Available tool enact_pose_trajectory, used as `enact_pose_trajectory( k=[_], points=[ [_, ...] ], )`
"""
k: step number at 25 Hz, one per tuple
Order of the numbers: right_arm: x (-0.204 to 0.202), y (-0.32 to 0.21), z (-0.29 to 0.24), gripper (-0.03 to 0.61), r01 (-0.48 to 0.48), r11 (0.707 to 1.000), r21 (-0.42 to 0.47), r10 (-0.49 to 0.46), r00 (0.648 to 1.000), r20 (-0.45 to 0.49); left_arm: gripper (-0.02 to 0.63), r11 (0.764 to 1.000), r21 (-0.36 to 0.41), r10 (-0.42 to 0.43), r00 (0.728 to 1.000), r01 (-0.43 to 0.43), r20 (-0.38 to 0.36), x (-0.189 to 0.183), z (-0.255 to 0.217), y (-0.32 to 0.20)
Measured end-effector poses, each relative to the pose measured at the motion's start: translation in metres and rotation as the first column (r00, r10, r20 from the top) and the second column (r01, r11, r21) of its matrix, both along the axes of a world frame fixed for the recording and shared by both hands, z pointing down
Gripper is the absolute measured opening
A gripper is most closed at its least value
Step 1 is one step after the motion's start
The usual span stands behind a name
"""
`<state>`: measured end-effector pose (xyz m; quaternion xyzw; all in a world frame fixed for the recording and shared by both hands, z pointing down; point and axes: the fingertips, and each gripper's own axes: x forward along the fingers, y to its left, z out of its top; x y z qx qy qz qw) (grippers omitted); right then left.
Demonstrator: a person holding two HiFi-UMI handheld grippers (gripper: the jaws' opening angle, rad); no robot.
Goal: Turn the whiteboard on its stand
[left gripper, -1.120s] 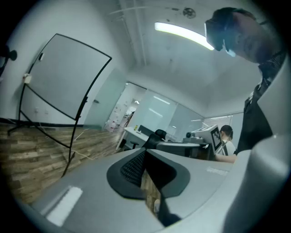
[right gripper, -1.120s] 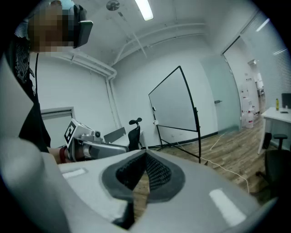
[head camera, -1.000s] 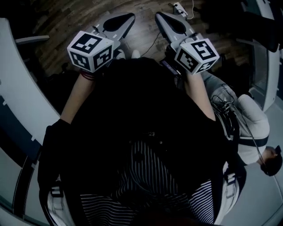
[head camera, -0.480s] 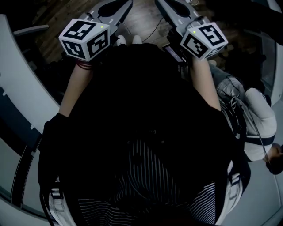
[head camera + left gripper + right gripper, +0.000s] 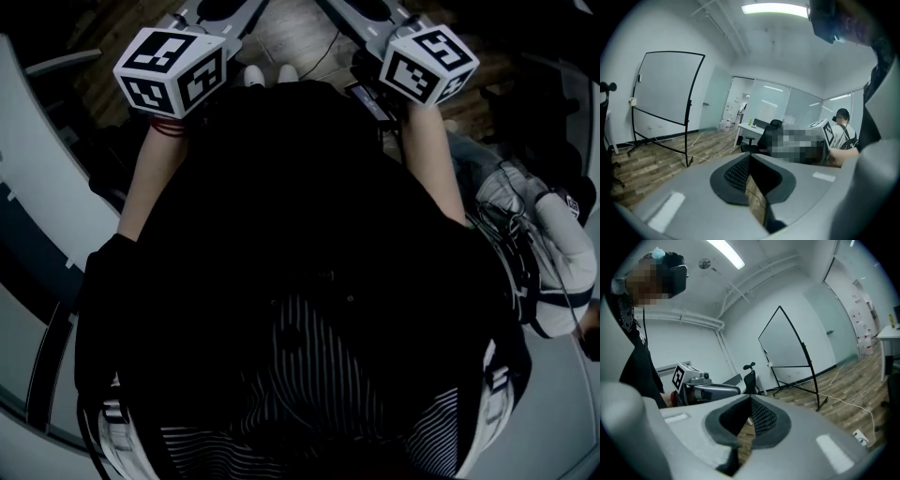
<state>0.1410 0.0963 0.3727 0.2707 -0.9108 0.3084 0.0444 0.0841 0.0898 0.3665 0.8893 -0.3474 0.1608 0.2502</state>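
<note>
The whiteboard (image 5: pixel 665 91) stands on its black tube stand by the far wall, a few metres off across the wooden floor. The same whiteboard (image 5: pixel 787 344) shows edge-on and tilted in the right gripper view. My left gripper (image 5: pixel 751 161) is shut with nothing in it and points toward the room to the right of the board. My right gripper (image 5: pixel 750 401) is shut and empty too. In the head view both are held out in front of the person's chest, and their marker cubes (image 5: pixel 169 70) (image 5: pixel 428 64) show near the top edge.
A white desk (image 5: pixel 749 127) and a black office chair (image 5: pixel 769 136) stand behind the board's right side. A seated person (image 5: pixel 553 253) is close on the right. A white cable (image 5: pixel 848 404) and a power strip (image 5: pixel 860 437) lie on the floor. A curved white counter (image 5: pixel 37 216) runs along the left.
Both grippers have moved up and forward in the head view, and their jaw tips now run off the top edge. The seated person has slid toward the right edge.
</note>
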Motion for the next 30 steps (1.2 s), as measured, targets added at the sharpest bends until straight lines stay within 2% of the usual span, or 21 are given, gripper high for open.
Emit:
enact_pose_trajectory(
  k=[4,7,11,14,19,26,28,30],
  points=[
    [0.019,-0.007,0.018,0.000,0.010,1.000,-0.012,-0.010,1.000,-0.015,0.000,1.000,0.003,0.002,1.000,-0.002,-0.007,0.019,0.011,-0.009],
    [0.021,-0.011,0.008,0.000,0.008,1.000,-0.022,-0.009,1.000,-0.018,0.000,1.000,0.020,0.003,1.000,-0.002,-0.012,0.025,-0.003,-0.013],
    [0.016,-0.012,-0.009,0.000,0.004,0.999,-0.037,-0.004,1.000,0.002,0.000,0.999,0.036,0.015,1.000,-0.015,-0.025,0.021,-0.024,-0.012],
    [0.018,-0.008,-0.010,0.000,0.017,0.999,-0.045,-0.017,1.000,0.007,0.000,0.999,0.033,0.007,1.000,-0.007,-0.007,0.018,-0.025,-0.007],
    [0.014,-0.012,-0.001,0.000,0.045,0.997,-0.063,-0.045,0.999,0.008,0.000,1.000,0.000,-0.009,1.000,0.009,-0.015,0.013,-0.017,-0.002],
    [0.019,-0.013,0.001,0.000,0.013,0.998,-0.061,-0.013,1.000,0.007,0.000,1.000,0.016,0.023,0.998,-0.022,-0.053,0.020,-0.020,-0.007],
    [0.019,-0.014,-0.001,0.000,0.003,0.998,-0.057,-0.003,1.000,0.003,0.000,0.999,0.023,0.041,0.998,-0.040,-0.038,0.021,-0.019,-0.009],
    [0.021,-0.014,-0.004,0.000,-0.015,0.998,-0.058,0.016,1.000,0.002,0.000,0.998,0.024,0.057,0.998,-0.057,0.008,0.020,-0.015,-0.009]
  ],
)
